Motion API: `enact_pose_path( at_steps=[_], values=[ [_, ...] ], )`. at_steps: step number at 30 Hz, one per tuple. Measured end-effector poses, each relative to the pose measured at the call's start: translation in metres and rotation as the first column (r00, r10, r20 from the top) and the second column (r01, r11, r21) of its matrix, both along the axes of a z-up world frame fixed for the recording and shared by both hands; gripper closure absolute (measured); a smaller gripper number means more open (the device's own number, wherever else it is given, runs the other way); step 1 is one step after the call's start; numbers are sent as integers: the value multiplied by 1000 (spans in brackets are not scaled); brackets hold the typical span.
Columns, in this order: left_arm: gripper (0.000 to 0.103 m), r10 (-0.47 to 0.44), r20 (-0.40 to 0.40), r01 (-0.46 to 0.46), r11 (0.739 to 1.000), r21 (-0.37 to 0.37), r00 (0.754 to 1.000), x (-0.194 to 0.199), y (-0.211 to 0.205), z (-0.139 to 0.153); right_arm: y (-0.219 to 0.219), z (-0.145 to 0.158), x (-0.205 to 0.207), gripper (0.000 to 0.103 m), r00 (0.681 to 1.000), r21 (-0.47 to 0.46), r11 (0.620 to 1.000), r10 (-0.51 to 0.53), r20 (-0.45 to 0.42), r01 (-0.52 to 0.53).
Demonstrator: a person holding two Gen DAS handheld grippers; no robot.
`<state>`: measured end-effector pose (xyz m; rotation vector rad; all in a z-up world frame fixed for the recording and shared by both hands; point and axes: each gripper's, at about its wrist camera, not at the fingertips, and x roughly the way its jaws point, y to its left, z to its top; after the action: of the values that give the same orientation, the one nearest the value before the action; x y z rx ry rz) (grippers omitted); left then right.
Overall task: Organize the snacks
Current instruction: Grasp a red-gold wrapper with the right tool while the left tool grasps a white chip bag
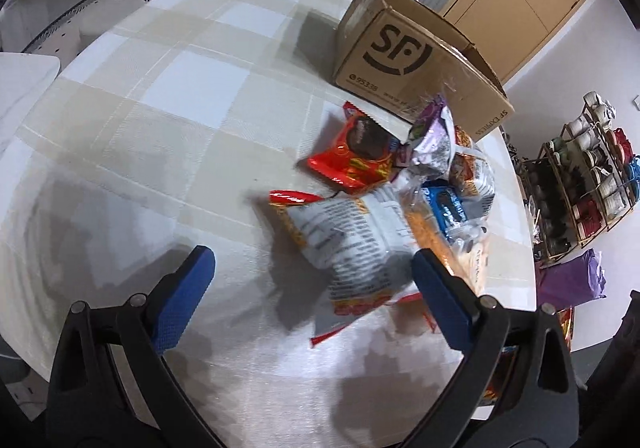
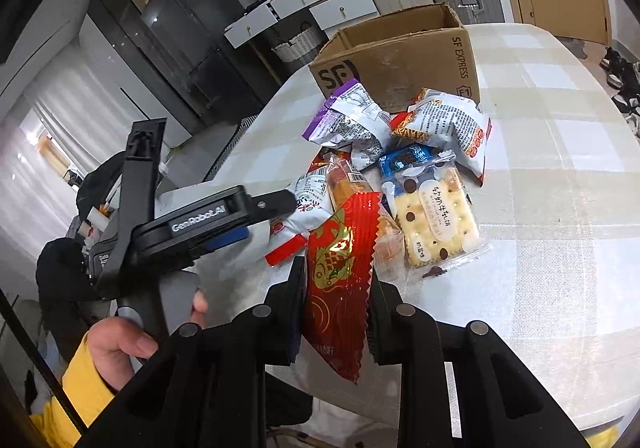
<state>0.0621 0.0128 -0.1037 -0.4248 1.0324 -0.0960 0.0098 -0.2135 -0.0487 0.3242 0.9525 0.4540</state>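
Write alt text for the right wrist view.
The right tongs are shut on a red foil snack packet above a checked tablecloth. Beyond lie a heap of snack packets and an open SF Express cardboard box; the left tongs reach in from the left.

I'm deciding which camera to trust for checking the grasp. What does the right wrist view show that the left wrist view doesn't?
Only the right wrist view shows the right gripper shut on the red fish-print packet, the dotted cracker packet and the box's open top. Only the left wrist view shows the left gripper open above a white printed bag, and a red cookie packet. Both show the SF cardboard box and the purple packet.
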Motion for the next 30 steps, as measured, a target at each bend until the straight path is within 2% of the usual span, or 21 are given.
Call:
enact_pose_path(
  at_steps=[2,9,12,15,17,18,19,23,24,30],
  values=[
    [4,3,16,-3,1000,-4,1000,-1,-5,3,-3,1,-1,78,1000,8,1000,-5,-2,5],
    [4,-30,-22,30,999,26,999,5,-21,-4,-9,1,-1,78,1000,28,999,-19,-7,19],
    [5,-28,-36,28,1000,6,999,7,-23,-9,-8,1,-2,78,1000,22,1000,-19,-6,19],
    [15,-55,-54,54,998,-11,997,8,-27,-13,-6,1,-1,78,1000,17,1000,-17,-6,17],
    [32,-75,-44,75,997,5,996,7,-30,-12,-7,1,0,78,1000,16,1000,-17,-7,17],
    [42,-95,-43,94,995,-18,995,7,-31,-12,-7,1,0,78,1000,16,1000,-18,-7,18],
    [49,-111,-40,109,993,-35,993,7,-31,-12,-7,0,0,78,1000,15,1000,-19,-8,20],
    [54,-126,-33,124,991,-43,991,4,-28,-10,-9,0,0,78,999,12,1000,-28,-14,29],
    [60,-131,-31,129,991,-46,991,3,-27,-10,-9,-1,1,78,999,11,999,-29,-16,30],
    [63,-160,0,160,987,2,987,-6,-19,-1,-8,-3,2,78,999,-2,999,-36,-14,36]
  ],
)
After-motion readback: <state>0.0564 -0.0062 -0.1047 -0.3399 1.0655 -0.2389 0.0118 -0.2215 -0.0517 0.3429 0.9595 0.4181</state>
